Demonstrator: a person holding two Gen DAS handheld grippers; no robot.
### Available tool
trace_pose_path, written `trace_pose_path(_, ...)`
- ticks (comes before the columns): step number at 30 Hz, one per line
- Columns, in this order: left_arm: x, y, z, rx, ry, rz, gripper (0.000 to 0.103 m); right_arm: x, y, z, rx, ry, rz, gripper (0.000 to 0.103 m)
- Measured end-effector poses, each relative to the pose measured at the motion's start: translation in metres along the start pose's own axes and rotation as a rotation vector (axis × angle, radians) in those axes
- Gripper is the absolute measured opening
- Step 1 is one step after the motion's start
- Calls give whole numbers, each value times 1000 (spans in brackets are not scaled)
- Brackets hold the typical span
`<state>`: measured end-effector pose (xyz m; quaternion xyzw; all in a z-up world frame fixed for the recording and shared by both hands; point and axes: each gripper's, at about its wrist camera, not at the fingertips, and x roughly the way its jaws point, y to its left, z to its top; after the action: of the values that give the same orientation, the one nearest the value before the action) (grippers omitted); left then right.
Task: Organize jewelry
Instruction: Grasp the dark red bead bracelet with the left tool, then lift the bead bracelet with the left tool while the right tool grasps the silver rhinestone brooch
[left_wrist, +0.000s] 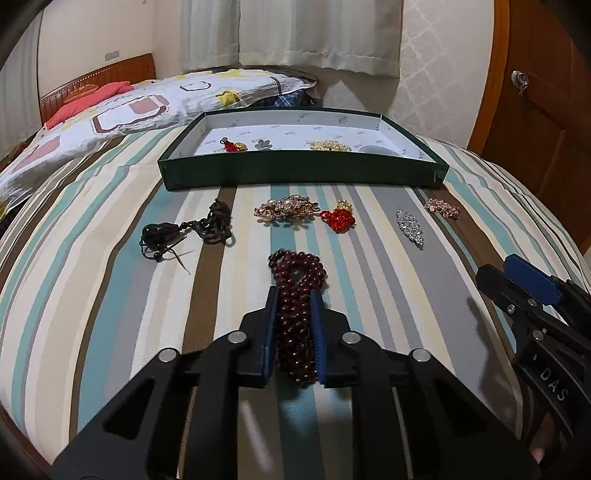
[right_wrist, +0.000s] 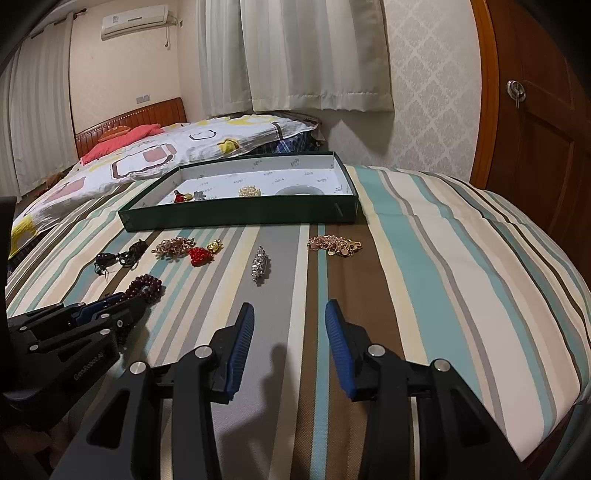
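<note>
My left gripper (left_wrist: 293, 295) is shut on a dark red bead bracelet (left_wrist: 297, 280) that lies on the striped bedspread; it also shows in the right wrist view (right_wrist: 146, 290). My right gripper (right_wrist: 290, 310) is open and empty above the bedspread, near a silver crystal brooch (right_wrist: 260, 268). On the cloth lie a black cord necklace (left_wrist: 188, 230), a gold pearl brooch (left_wrist: 286, 209), a red bead charm (left_wrist: 338, 218) and a rose-gold chain (right_wrist: 334, 245). The green tray (left_wrist: 303, 171) beyond holds several small pieces.
A patterned quilt (left_wrist: 122, 118) and a red pillow (left_wrist: 88, 99) lie at the back left. Curtains hang behind the tray. A wooden door (right_wrist: 535, 140) stands at the right. The bed's edge drops off at the right.
</note>
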<state>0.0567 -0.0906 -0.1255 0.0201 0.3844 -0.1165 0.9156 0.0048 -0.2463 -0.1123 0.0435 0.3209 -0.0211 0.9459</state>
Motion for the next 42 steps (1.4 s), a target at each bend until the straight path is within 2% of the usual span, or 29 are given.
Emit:
trace_pose_path(11, -12, 11, 10, -7, -29, 7, 16, 5, 4, 3, -9, 12, 5, 41)
trace_pose_path(21, -24, 34, 26, -18, -75, 60, 16, 22, 16, 32, -21, 26, 18, 41)
trace_pose_path(30, -20, 57, 37, -53, -79, 84, 16, 61, 20, 58, -40, 127, 1, 41)
trace_pose_path(38, -12, 66, 38, -73, -61, 91, 16, 85, 25, 54, -63, 239, 10, 40)
trace_pose_path(40, -11, 67, 38, -75, -58, 91, 16, 84, 27, 53, -68, 243, 12, 37)
trace_pose_path(42, -10, 67, 38, -74, -57, 91, 16, 82, 28, 51, -67, 244, 31, 26)
